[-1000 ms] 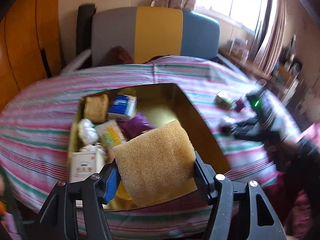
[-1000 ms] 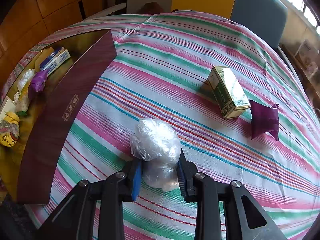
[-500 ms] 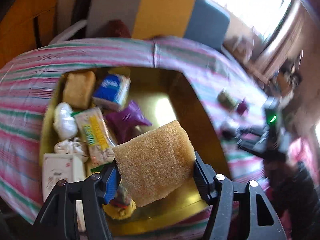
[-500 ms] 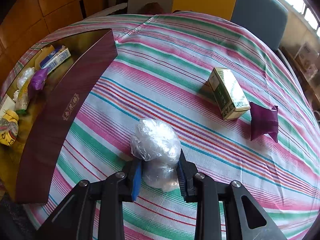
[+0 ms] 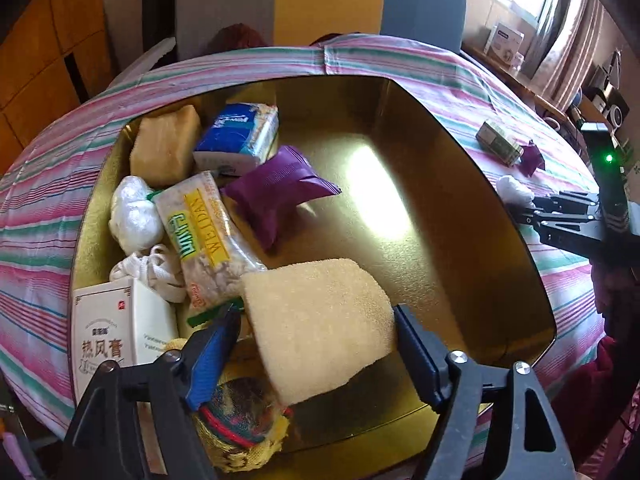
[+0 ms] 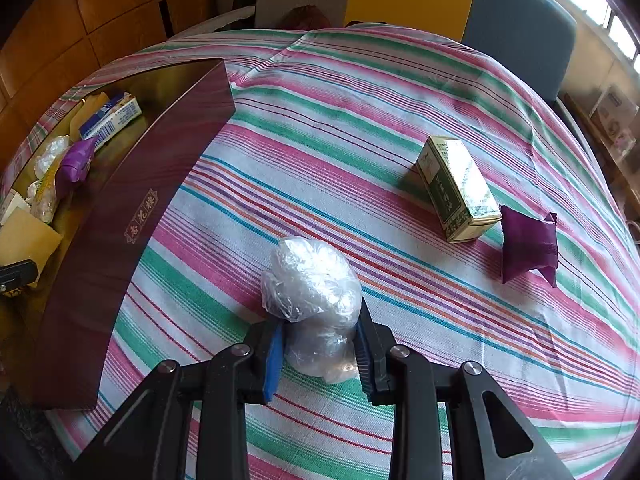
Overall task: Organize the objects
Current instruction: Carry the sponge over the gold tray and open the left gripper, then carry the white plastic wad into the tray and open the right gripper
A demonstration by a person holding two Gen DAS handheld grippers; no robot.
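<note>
The left gripper (image 5: 316, 344) has just been opening its jaws, and the tan rectangular foam sponge (image 5: 320, 320) sits between them, low over the near end of the gold-lined open box (image 5: 460, 208). The blue left pad now stands off from the sponge's edge, while the right pad is at or just beside its other side, so the gripper reads as released, with the sponge loose in the gap. A second ago the same sponge was clamped tight and higher above the box; since then the gripper has come down toward the box floor. I judge this to be the drop-off: the sponge is delivered, and the left gripper only has to back out without dragging it.

Just left of and beyond the left gripper lie the things already packed: a white carton with red lettering (image 5: 108, 336), a clear snack pack with a yellow label (image 5: 204, 232) and a purple foil pouch (image 5: 276, 192).

The right gripper (image 6: 320, 354) is clenched on a crumpled clear plastic bag (image 6: 316, 300), unchanged from the earlier views, resting on the striped cloth of the counter (image 6: 360, 128). Ahead and to its right a green-and-cream small carton (image 6: 456, 188) and a second purple pouch (image 6: 528, 240) lie outside the box, so sorting is not finished; the bag looks next in line.
</note>
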